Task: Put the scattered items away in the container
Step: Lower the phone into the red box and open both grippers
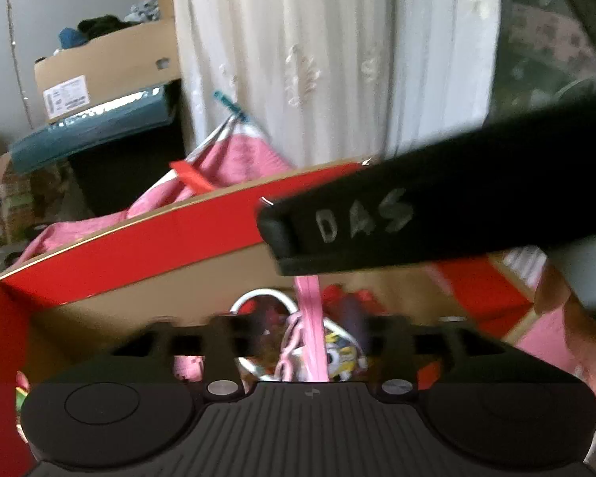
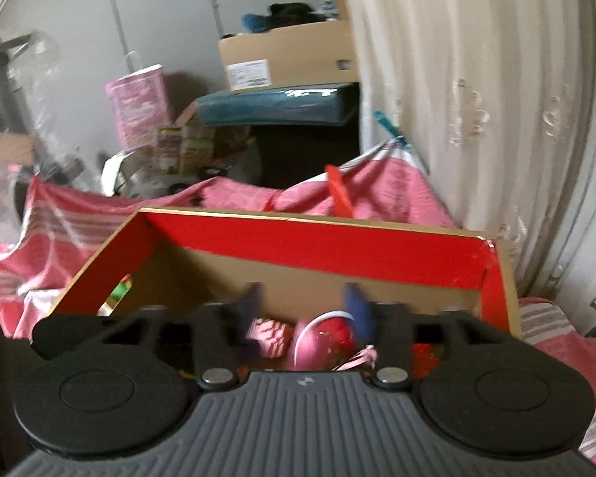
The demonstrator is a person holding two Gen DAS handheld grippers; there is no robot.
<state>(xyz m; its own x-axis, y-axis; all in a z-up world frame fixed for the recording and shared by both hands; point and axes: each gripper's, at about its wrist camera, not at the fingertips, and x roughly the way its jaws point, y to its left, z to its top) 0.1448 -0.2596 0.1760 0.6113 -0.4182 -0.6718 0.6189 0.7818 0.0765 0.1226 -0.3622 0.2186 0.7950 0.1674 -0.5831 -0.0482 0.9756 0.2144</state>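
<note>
Pink striped cloth [image 2: 79,218] covers the surface under my two tools, and a pale curtain [image 2: 476,79] hangs behind it all. Nearest me, my left gripper [image 1: 310,330] stands wide with nothing pressed between its fingers; a pink strap [image 1: 312,330] hangs in the gap over the box. My right gripper [image 2: 304,310] is also wide and grips nothing. Just beyond both sits the red-lined cardboard box [image 2: 318,244], open at the top. Inside it I see a jumble: a white-rimmed round thing [image 1: 258,298], a red lump [image 2: 333,334], a pink patterned piece [image 2: 270,336] and a cartoon-printed item [image 1: 341,353]; blur hides what they are. Farther back, a brown carton [image 2: 290,55] holding dark clothes sits on a teal case [image 2: 274,105].
</note>
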